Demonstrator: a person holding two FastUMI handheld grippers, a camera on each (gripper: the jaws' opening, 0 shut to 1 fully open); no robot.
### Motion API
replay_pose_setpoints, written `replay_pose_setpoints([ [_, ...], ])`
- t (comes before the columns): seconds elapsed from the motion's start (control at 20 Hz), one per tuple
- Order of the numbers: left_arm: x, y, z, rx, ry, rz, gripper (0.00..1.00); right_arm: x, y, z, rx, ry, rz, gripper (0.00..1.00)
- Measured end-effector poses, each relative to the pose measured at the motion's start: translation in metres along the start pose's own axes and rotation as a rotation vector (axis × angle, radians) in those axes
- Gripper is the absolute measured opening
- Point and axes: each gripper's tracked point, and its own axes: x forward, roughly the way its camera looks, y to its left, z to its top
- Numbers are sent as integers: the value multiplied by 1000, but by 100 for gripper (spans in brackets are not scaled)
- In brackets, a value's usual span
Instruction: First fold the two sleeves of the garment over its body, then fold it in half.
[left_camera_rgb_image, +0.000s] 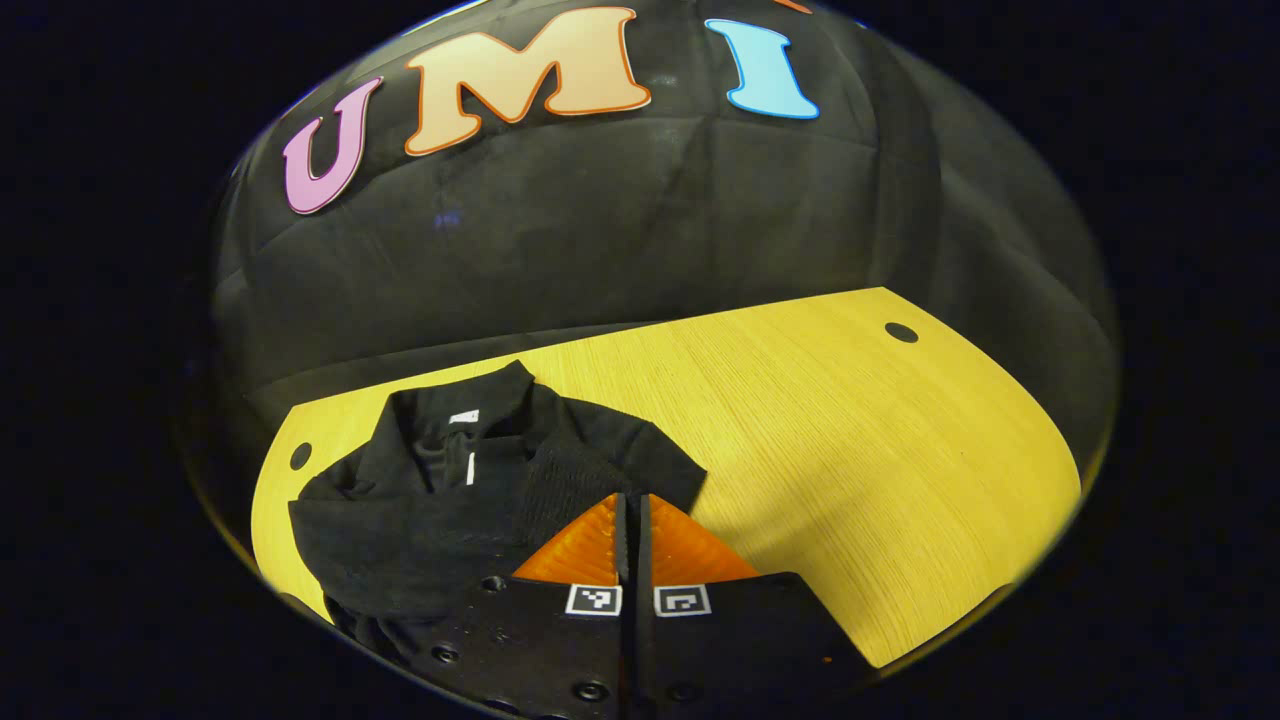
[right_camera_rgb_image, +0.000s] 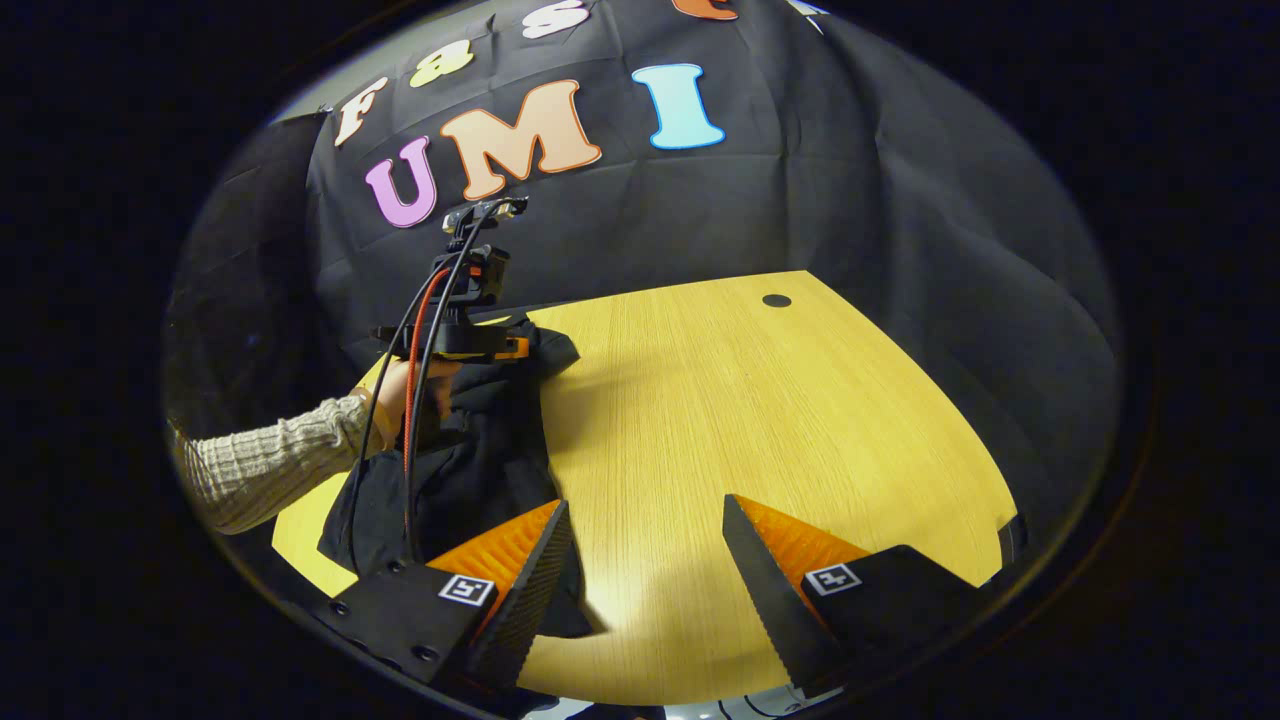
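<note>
A black collared garment (left_camera_rgb_image: 450, 500) lies rumpled on the left part of the wooden table (left_camera_rgb_image: 850, 480), collar toward the far wall. My left gripper (left_camera_rgb_image: 632, 498) is shut, its tips over the garment's right sleeve edge; I cannot make out cloth between the fingers. In the right gripper view that left gripper (right_camera_rgb_image: 460, 335) hovers over the garment (right_camera_rgb_image: 480, 470), held by a hand in a ribbed sleeve (right_camera_rgb_image: 270, 465). My right gripper (right_camera_rgb_image: 647, 502) stands open above bare wood beside the garment's right edge, with nothing between its fingers.
The table has round cable holes at the far right (left_camera_rgb_image: 901, 332) and far left (left_camera_rgb_image: 300, 456). Bare wood (right_camera_rgb_image: 760, 420) stretches right of the garment. Black cloth wall rises behind the table. Cables (right_camera_rgb_image: 415, 420) hang from the left gripper.
</note>
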Motion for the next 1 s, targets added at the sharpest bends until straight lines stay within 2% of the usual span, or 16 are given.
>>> replay_pose_setpoints([
  [0.1,3,-11,-5,-4,16,-43,3,1,2,-2,-2,4,4,97],
  [0.15,4,-15,-4,-3,22,-49,7,1,3,-4,-3,7,8,97],
  [0.2,3,-18,-6,4,28,-52,18,2,5,-5,-5,9,13,97],
  [0.4,-3,-21,8,47,-26,-25,94,4,14,-8,-23,16,26,97],
  [0.7,-34,-6,22,43,-84,-19,95,-2,27,-7,-34,5,49,97],
  [1.0,-93,51,7,-61,-123,66,95,-3,49,-18,-51,14,89,97],
])
